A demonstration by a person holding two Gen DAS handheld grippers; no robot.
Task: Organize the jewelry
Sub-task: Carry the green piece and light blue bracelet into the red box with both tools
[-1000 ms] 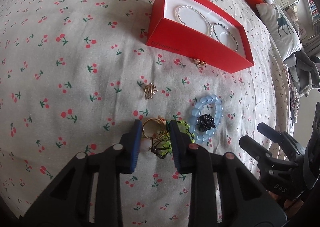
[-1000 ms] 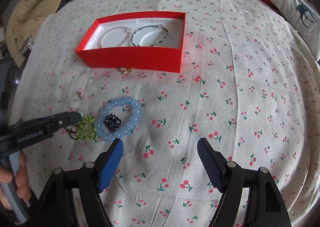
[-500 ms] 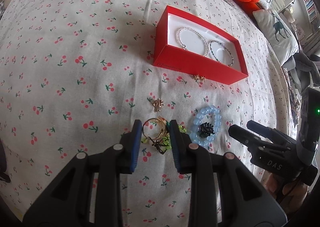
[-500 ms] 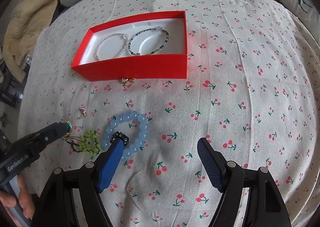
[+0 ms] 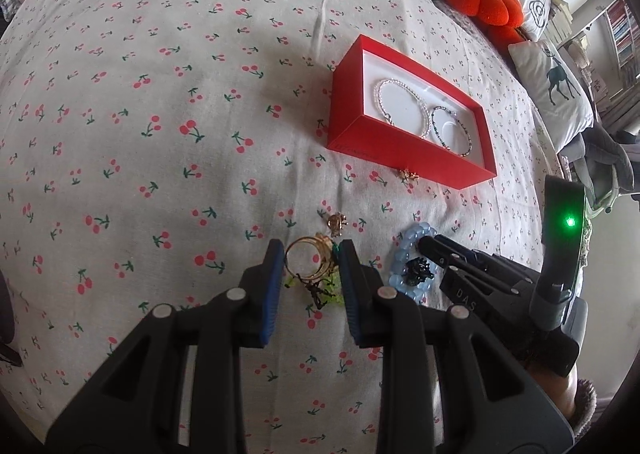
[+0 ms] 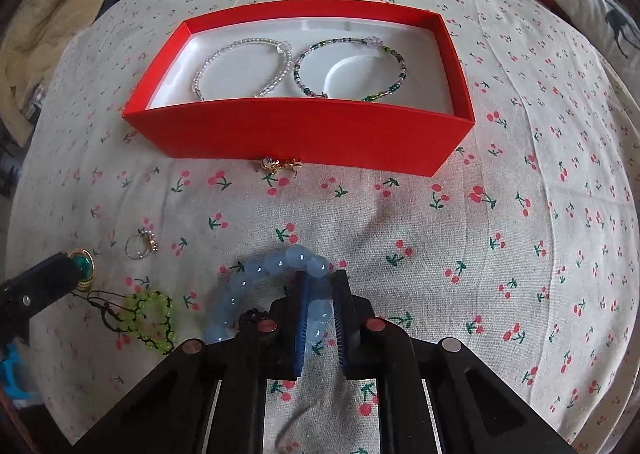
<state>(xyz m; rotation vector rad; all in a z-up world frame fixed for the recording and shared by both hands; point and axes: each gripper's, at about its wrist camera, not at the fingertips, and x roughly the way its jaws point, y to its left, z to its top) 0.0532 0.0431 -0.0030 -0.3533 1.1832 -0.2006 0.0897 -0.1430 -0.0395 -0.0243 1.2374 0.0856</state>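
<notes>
Through the left wrist camera, the left gripper (image 5: 311,260) is standing partly open, its ribbed blue pads pinching a thin gold ring (image 5: 307,262) between them. A green beaded charm (image 5: 326,288) on a dark cord is dangling under the ring. The right gripper (image 5: 424,250) is reaching in from the right, over the blue bead bracelet (image 5: 404,260) and a small black ornament (image 5: 418,269). The red box (image 5: 404,152), stiff card with a white liner, is sitting farther back on the cherry-print sheet (image 5: 160,134).

Through the right wrist camera, the right gripper (image 6: 320,290) is closing its jaws on the blue bead bracelet (image 6: 256,274), with round, glossy, translucent beads between the pads. The red box (image 6: 304,130) is holding a clear bead bracelet (image 6: 240,70) and a green bead bracelet (image 6: 352,68), side by side. A small gold piece (image 6: 280,165) is lying just against the box's near wall, and a thin wire ring (image 6: 140,245) is lying to the left.
</notes>
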